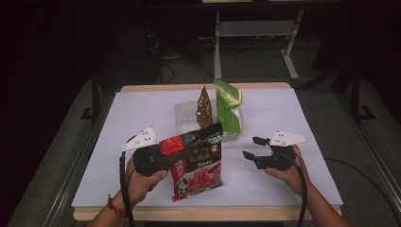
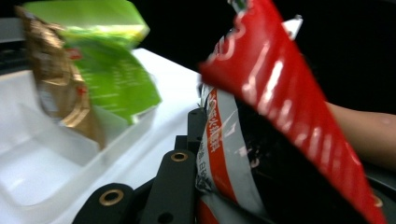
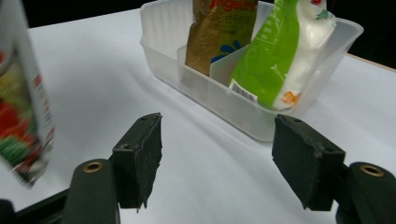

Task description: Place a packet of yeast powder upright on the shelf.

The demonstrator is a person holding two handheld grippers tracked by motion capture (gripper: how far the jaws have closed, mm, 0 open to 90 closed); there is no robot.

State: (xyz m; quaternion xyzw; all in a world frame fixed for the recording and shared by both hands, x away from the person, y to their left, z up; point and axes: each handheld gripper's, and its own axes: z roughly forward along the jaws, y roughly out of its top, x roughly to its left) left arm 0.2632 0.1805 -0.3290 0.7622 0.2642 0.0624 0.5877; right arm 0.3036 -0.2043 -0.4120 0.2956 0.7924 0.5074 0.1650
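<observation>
From the high view, the left gripper (image 1: 189, 142) has its jaws clamped tight on the top edge of a red, black and white printed plastic food packet (image 1: 197, 168), which hangs down from that grip above the white-topped desk (image 1: 132, 118), its lower end near the desk's front edge. Over on the other side, the right gripper (image 1: 253, 147) sits well apart from the packet, jaws spread wide with nothing between them. Behind both, a clear plastic divided tray (image 1: 182, 116) stands mid-desk with a brown-gold foil pouch (image 1: 204, 108) and a green and white plastic bag (image 1: 228, 108) upright in it. Now the left gripper view: the red packet (image 2: 280, 107) looms right up close, its crumpled top pinched at the jaws, one black jaw pressing on its white-and-orange side; the tray (image 2: 56, 163) lies off to the left with the foil pouch (image 2: 56, 79) and green bag (image 2: 107, 60), all blurred. A forearm shows at the right edge behind the packet. Over to the right gripper view: the two black jaws stand far apart over bare desk (image 3: 84, 70), the right gripper (image 3: 219, 163) gripping nothing; the packet (image 3: 23, 107) dangles at the far left, clear of the jaws, and the tray (image 3: 243, 107) sits just ahead with pouch (image 3: 219, 32) and green bag (image 3: 275, 60) in separate compartments.
</observation>
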